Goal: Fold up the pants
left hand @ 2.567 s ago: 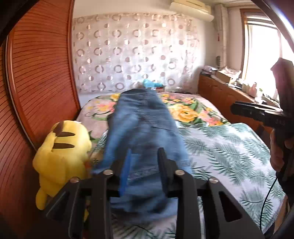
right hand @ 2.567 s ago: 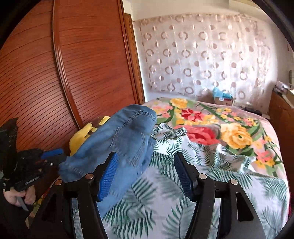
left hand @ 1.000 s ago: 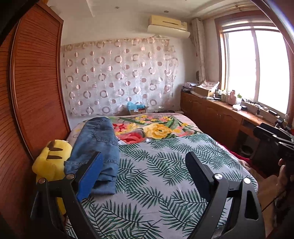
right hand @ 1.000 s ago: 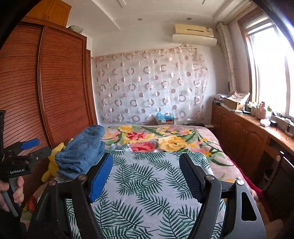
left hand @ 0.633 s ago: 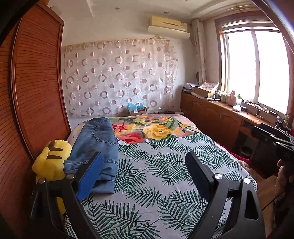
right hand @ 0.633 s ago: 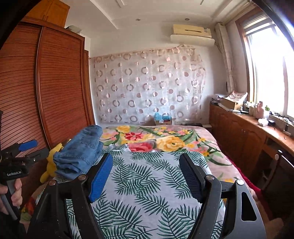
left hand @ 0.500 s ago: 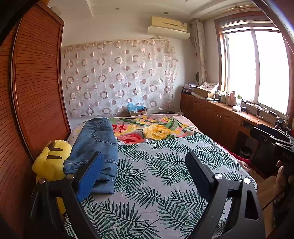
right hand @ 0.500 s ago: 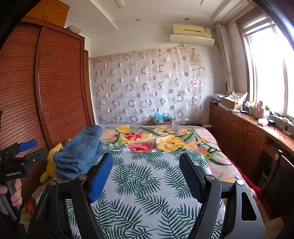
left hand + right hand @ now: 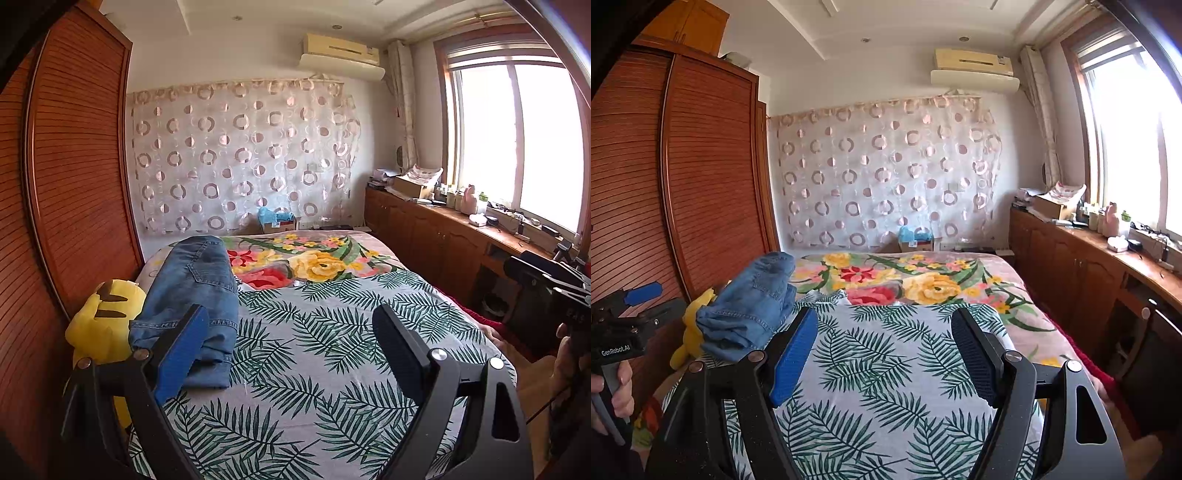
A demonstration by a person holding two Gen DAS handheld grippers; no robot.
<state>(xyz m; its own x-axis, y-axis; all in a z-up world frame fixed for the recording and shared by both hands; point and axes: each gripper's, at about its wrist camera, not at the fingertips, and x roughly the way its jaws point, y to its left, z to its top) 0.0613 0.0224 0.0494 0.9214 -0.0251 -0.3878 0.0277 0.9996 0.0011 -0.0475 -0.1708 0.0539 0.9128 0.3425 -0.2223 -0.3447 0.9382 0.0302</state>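
Note:
The blue jeans (image 9: 194, 295) lie folded in a long stack along the left side of the bed (image 9: 314, 343); they also show in the right wrist view (image 9: 750, 306). My left gripper (image 9: 291, 321) is open and empty, held back above the near end of the bed, well short of the jeans. My right gripper (image 9: 884, 325) is open and empty too, above the palm-leaf sheet. Each view shows the other gripper at its edge: the right one (image 9: 550, 280) and the left one (image 9: 631, 299).
A yellow plush toy (image 9: 101, 317) sits left of the jeans against the wooden wardrobe (image 9: 74, 184). A wooden counter (image 9: 461, 229) with clutter runs under the window on the right. A patterned curtain (image 9: 240, 158) hangs behind the bed.
Both grippers let go of the jeans, opened, and pulled back from the bed. In the last second they have barely moved.

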